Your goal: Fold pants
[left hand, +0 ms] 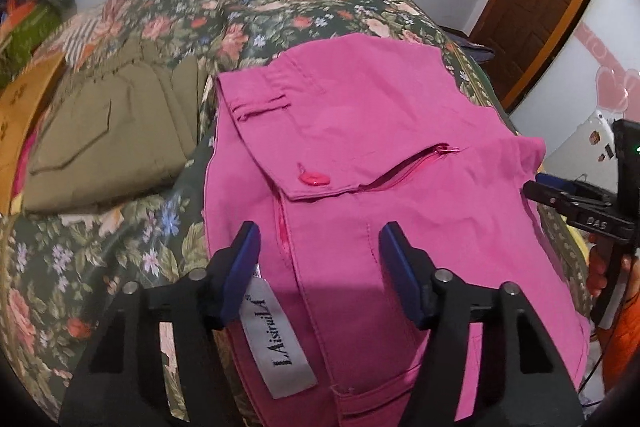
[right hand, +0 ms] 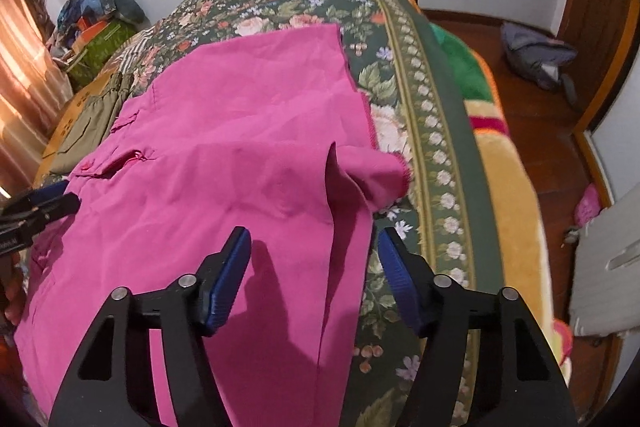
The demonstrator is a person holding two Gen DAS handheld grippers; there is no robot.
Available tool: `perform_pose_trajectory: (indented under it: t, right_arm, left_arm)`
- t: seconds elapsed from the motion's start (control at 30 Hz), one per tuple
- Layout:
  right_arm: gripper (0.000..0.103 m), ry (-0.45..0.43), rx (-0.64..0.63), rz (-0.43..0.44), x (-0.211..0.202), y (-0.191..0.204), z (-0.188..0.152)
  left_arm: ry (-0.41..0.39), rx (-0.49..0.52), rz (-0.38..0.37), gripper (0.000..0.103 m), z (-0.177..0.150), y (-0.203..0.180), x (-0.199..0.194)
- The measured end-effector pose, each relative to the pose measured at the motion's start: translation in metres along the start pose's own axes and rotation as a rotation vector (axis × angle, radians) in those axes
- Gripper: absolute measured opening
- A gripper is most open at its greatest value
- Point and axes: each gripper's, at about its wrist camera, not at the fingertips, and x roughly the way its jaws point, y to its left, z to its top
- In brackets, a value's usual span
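Note:
Pink pants (left hand: 360,131) lie folded on a floral bedspread (left hand: 120,227), waistband end near me, with a pink button (left hand: 314,180), an open zipper and a white label (left hand: 276,343) showing. My left gripper (left hand: 320,239) is open above the waistband, holding nothing. In the right wrist view the pants (right hand: 224,155) spread leftward, with a raised crease and a loose corner (right hand: 384,167) at the right edge. My right gripper (right hand: 314,243) is open over that edge, one finger above the cloth and one above the bedspread (right hand: 420,107). Each gripper shows at the side of the other's view.
Folded olive pants (left hand: 112,139) lie left of the pink pair. Clutter and a green box (right hand: 100,43) stand at the far left. The bed's right edge has a yellow blanket (right hand: 508,219); beyond is wooden floor with a grey bag (right hand: 536,55).

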Motion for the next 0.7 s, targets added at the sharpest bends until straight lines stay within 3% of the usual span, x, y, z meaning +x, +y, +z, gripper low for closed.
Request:
perform_pose_trajectory:
  t: [0.1, 0.23, 0.37, 0.6, 0.7]
  right_arm:
    - [0.052, 0.024, 0.015, 0.014, 0.011, -0.001, 0.000]
    - [0.022, 0.048, 0.032, 0.064, 0.020, 0.000, 0.002]
    - [0.010, 0.030, 0.037, 0.094, 0.015, 0.000, 0.002]
    - [0.008, -0.035, 0.010, 0.119, -0.011, 0.002, 0.000]
    - [0.008, -0.050, 0.002, 0.136, -0.021, 0.005, -0.001]
  left_arm:
    - [0.001, -0.001, -0.002, 0.058, -0.002, 0.001, -0.002]
    - [0.008, 0.018, 0.009, 0.048, -0.004, -0.002, -0.006]
    - [0.018, 0.009, 0.018, 0.035, -0.004, -0.001, -0.009]
    - [0.037, -0.007, 0.001, 0.010, -0.004, 0.002, -0.018]
    - [0.050, 0.011, 0.010, 0.010, -0.007, -0.003, -0.020]
